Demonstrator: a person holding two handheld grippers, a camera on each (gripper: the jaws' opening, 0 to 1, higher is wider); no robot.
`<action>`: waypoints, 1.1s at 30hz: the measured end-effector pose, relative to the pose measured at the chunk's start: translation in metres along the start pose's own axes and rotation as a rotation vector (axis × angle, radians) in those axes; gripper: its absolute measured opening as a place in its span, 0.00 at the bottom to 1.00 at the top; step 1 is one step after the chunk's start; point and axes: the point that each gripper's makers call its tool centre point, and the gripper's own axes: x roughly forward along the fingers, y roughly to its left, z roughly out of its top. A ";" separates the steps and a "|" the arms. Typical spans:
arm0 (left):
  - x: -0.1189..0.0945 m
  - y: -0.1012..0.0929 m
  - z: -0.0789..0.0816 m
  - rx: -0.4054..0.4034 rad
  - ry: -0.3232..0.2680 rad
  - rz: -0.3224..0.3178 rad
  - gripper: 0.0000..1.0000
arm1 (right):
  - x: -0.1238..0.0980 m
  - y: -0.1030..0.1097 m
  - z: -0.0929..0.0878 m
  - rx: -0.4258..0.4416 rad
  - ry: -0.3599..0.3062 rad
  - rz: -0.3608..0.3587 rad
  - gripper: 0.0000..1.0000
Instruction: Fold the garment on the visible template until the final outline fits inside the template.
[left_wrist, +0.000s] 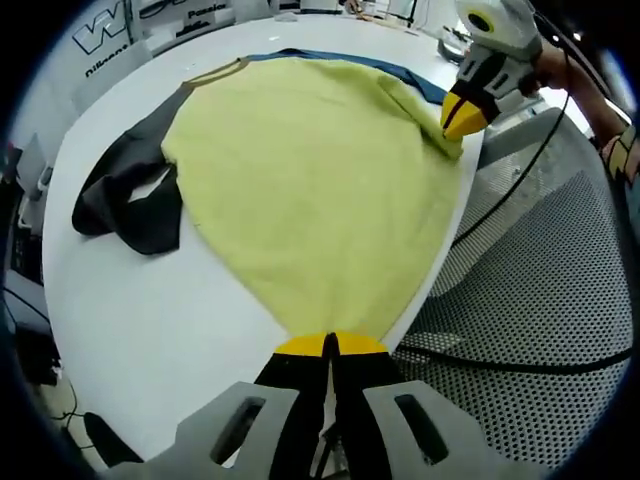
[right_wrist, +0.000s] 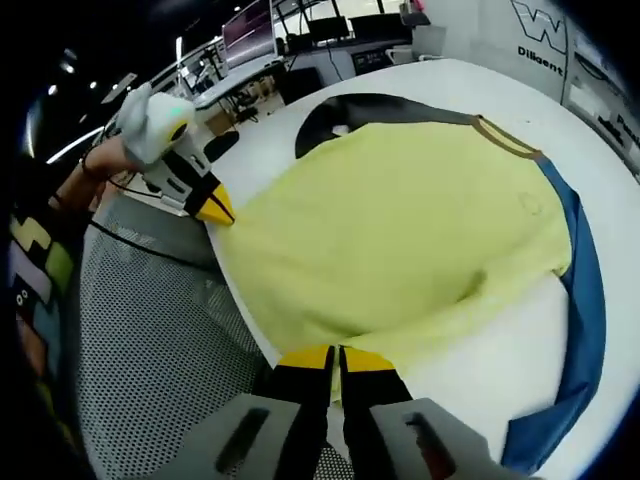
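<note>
A yellow garment (left_wrist: 310, 190) with a dark grey sleeve (left_wrist: 130, 190) and a blue sleeve (right_wrist: 580, 330) lies spread on a white table (left_wrist: 140, 340). My left gripper (left_wrist: 330, 345) is shut on the garment's hem corner at the table's near edge. My right gripper (right_wrist: 335, 357) is shut on the other hem corner at the same edge. The right gripper (left_wrist: 462, 117) shows at the upper right of the left gripper view. In the right gripper view the left gripper (right_wrist: 213, 207) pinches the hem at the upper left. The garment (right_wrist: 400, 230) is pulled taut between them.
A perforated grey floor mat (left_wrist: 540, 300) lies beside the table with black cables (left_wrist: 520, 190) across it. A person's hand (right_wrist: 95, 170) holds the left gripper. Boxes with lettering (left_wrist: 110, 30) stand at the table's far side. Desks with monitors (right_wrist: 260, 35) stand beyond.
</note>
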 end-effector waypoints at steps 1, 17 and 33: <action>0.000 0.000 0.000 0.000 0.000 -0.001 0.00 | 0.003 0.001 0.001 -0.010 0.005 0.005 0.00; 0.000 0.000 0.000 -0.011 -0.005 0.001 0.00 | 0.027 0.004 0.007 -0.056 0.039 0.059 0.03; 0.000 0.000 0.001 -0.022 -0.011 -0.005 0.00 | -0.018 -0.021 -0.006 -0.032 -0.048 -0.078 0.26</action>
